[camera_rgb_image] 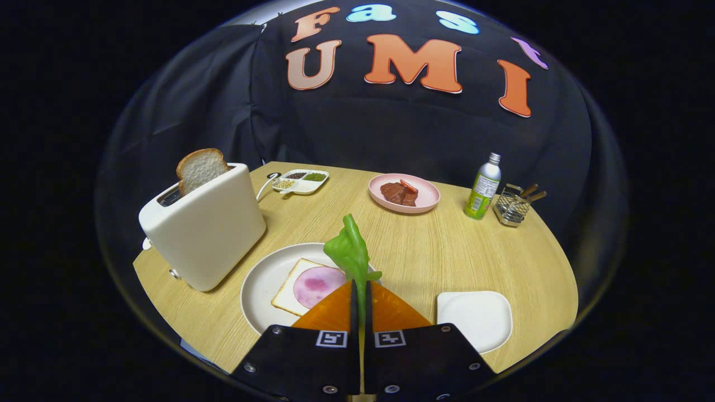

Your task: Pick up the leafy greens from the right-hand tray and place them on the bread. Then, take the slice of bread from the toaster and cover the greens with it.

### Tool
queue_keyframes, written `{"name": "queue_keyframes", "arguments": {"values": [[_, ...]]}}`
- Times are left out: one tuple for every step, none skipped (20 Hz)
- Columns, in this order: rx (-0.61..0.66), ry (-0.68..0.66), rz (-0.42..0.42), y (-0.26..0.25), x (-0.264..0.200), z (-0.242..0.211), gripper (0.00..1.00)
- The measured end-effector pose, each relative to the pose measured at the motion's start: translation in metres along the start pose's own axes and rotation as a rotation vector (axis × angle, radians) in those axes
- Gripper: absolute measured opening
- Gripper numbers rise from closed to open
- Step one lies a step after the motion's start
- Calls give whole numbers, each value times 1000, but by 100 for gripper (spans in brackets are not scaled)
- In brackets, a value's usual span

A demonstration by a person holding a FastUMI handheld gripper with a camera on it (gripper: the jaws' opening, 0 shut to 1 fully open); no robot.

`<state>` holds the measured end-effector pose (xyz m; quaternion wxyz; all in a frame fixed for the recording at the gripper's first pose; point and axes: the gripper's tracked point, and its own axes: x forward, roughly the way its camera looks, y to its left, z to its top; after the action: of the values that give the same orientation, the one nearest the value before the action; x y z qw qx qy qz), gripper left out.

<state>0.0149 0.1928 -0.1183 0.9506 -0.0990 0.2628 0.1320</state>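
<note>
My gripper (360, 286) is shut on the leafy greens (349, 251), which stick up from between the two fingers. Just to the left of the fingers lies a slice of bread (290, 291) with a pink round of ham (317, 285) on it, resting on a round white plate (262, 279). The greens hang above the plate's right rim. A white toaster (206, 229) stands left of the plate, with a slice of bread (200, 167) sticking out of its slot. The square white tray (475, 318) to the right of the fingers holds nothing.
Beyond the fingers, a pink plate (422, 201) carries pieces of meat (399, 192). A green bottle (483, 190) and a wire holder (513, 206) stand at the far right. A small divided dish (301, 181) of seasonings sits behind the toaster. The round wooden table (447, 257) ends close behind the tray.
</note>
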Motion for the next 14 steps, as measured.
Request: {"name": "queue_keyframes", "arguments": {"values": [[-3, 2, 4, 5, 2, 0, 4], [-8, 2, 7, 11, 5, 0, 4], [-14, 1, 7, 14, 8, 1, 4], [-21, 2, 5, 17, 11, 0, 4], [-29, 3, 1, 19, 15, 0, 3], [-34, 8, 0, 22, 18, -3, 4], [-35, 16, 5, 25, 23, -6, 4], [-31, 23, 12, 28, 25, -8, 4], [-24, 25, 19, 32, 27, -9, 3], [-19, 23, 26, 36, 29, -9, 3], [-18, 23, 29, 37, 31, -10, 3], [-19, 26, 33, 39, 32, -11, 3], [-16, 35, 40, 42, 33, -13, 4], [-14, 43, 51, 45, 33, -16, 4]]}}
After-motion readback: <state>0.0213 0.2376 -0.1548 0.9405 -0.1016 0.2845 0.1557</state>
